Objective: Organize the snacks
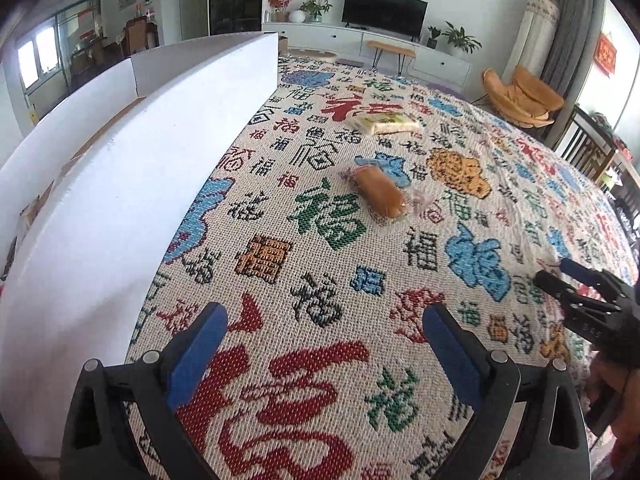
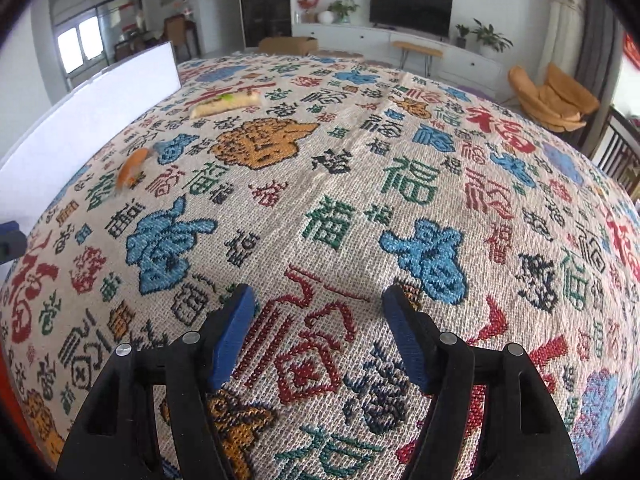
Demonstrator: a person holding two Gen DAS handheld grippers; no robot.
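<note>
Left gripper jaws wide, nothing between; right gripper likewise parted, empty: both readied for pickup. Wrapped bun just right of white box; pale snack pack beyond, both unsorted, box likely destination.

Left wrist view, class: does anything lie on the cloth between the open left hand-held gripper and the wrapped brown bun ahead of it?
Nothing visible does. Between the left hand-held gripper and the wrapped brown bun there is only bare patterned cloth. The white box stands off to the left, and the pale snack packet lies beyond the bun.
</note>
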